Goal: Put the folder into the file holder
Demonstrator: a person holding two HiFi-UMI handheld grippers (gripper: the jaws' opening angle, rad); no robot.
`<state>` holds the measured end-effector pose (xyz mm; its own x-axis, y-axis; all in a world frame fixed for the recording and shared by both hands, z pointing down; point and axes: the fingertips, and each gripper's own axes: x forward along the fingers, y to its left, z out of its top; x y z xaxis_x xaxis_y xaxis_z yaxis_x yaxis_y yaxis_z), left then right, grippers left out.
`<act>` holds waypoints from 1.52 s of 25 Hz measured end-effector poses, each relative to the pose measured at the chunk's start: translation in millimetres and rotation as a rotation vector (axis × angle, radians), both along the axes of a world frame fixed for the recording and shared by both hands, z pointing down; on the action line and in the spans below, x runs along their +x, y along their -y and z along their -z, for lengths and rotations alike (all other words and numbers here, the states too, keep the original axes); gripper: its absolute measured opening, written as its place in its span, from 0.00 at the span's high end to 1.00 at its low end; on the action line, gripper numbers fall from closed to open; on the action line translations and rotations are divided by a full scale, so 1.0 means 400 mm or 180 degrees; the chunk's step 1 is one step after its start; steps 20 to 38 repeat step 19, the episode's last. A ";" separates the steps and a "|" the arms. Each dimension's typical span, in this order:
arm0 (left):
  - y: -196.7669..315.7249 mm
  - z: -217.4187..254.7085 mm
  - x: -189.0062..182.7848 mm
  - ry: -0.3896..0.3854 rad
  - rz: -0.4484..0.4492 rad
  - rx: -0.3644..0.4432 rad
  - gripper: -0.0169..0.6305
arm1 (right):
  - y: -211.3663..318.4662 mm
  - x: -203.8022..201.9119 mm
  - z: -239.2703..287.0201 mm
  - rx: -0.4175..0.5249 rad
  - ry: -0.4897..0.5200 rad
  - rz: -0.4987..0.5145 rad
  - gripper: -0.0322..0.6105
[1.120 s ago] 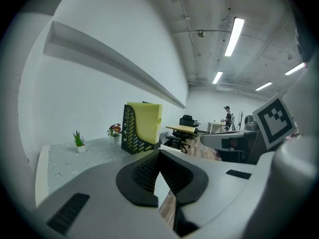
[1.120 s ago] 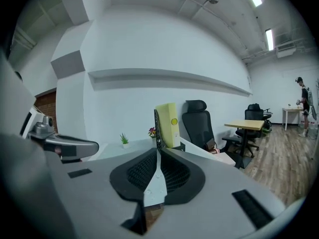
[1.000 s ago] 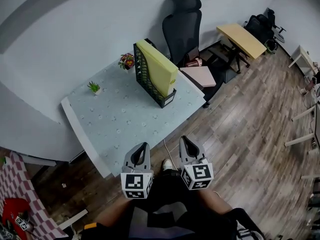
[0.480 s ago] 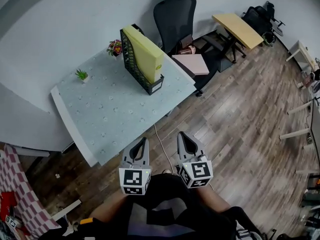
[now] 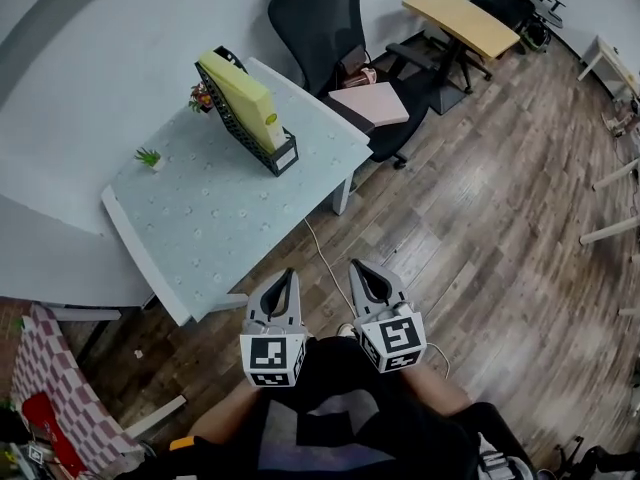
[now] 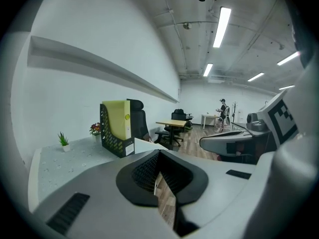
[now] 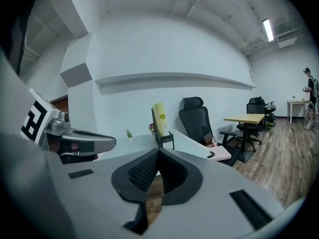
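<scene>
Head view: The left tool (image 5: 288, 273) and the right tool (image 5: 355, 265) are being held side by side over the wood-plank floor (image 5: 480, 218), just off the near corner of the bench (image 5: 220, 228). Each tool's grey, tapered jaws are being kept together with nothing between them. The yellow folder (image 5: 240, 98) is being carried upright in the black mesh file holder (image 5: 262, 146), which is standing near the far edge of the pale, dotted bench. A small green plant (image 5: 148, 157) and a pot of flowers (image 5: 202, 98) are being shown near the wall, and a black office chair (image 5: 320, 13) beyond the bench.

Left gripper view: The left tool's ribbed black pads are being pressed tip to tip, with only a sliver of floor showing beneath them. Nothing is being gripped or touched. The flat, rectangular folder is being seen well ahead, standing inside the perforated holder.

Right gripper view: The right tool's jaws are likewise being held closed and empty. The folder is being seen far off, its rounded top rising above the holder on the bench.
</scene>
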<state>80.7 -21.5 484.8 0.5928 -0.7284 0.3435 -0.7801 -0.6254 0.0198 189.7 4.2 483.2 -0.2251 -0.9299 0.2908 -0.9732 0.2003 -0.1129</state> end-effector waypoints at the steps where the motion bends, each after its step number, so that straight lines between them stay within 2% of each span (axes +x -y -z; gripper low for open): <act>1: -0.005 0.002 0.013 0.0013 -0.0010 0.0009 0.97 | -0.007 0.012 0.000 0.0005 0.0016 -0.0004 0.93; 13: -0.035 0.022 0.116 0.0055 -0.0094 0.0114 0.97 | -0.049 0.103 0.009 0.0076 0.0054 -0.0041 0.93; 38: -0.048 0.035 0.133 0.0038 -0.0111 0.0137 0.97 | -0.068 0.106 0.023 0.0097 0.0069 -0.0030 0.93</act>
